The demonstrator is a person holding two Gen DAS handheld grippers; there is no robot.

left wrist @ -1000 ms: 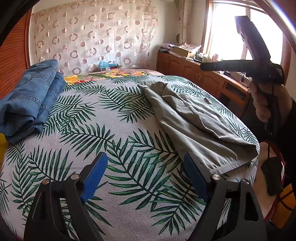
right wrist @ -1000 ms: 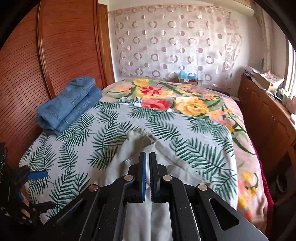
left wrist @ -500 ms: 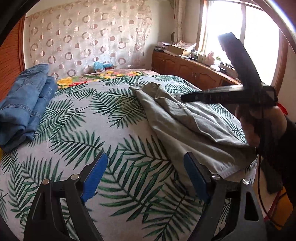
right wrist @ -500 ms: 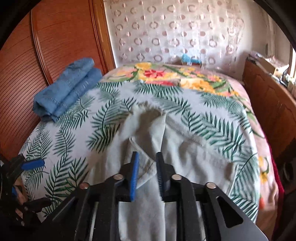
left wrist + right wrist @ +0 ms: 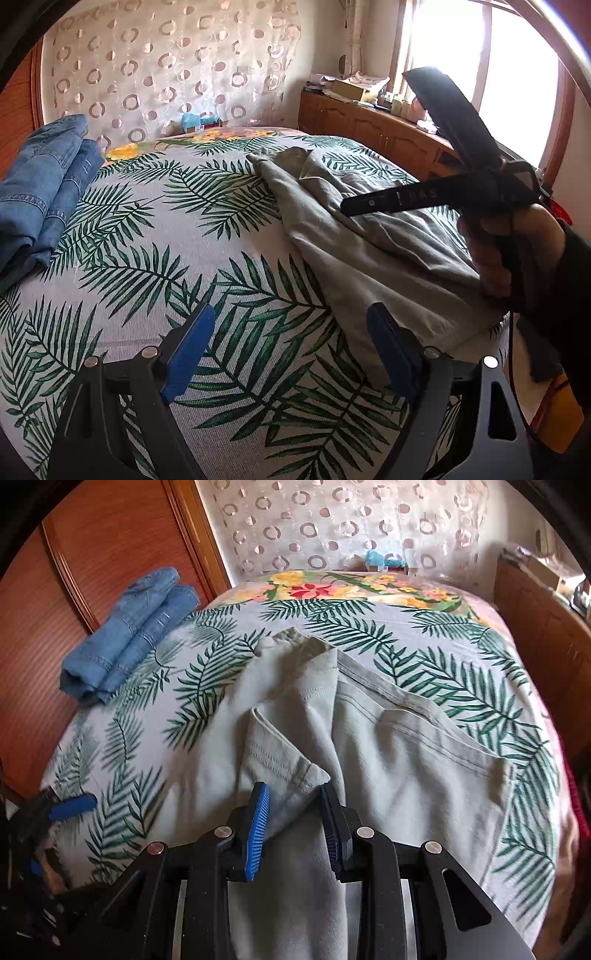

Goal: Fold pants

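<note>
The right gripper [image 5: 293,825], shut a second ago, has been opened, releasing the pants [image 5: 388,753]; the left gripper [image 5: 291,354] is held open.

grey-green pants [image 5: 388,760], palm-leaf bedspread [image 5: 207,266], blue jeans [image 5: 129,635]

Hidden, cropped and unreadable parts

The grey-green cotton pants [image 5: 388,746] run under the right gripper [image 5: 293,823] and off the bottom edge, so their near end is unseen; the folded blue denim jeans [image 5: 40,184] near the bed's left edge are cut by the frame; small clutter on the wooden sideboard [image 5: 373,125] is too washed out by window glare to identify.
</note>
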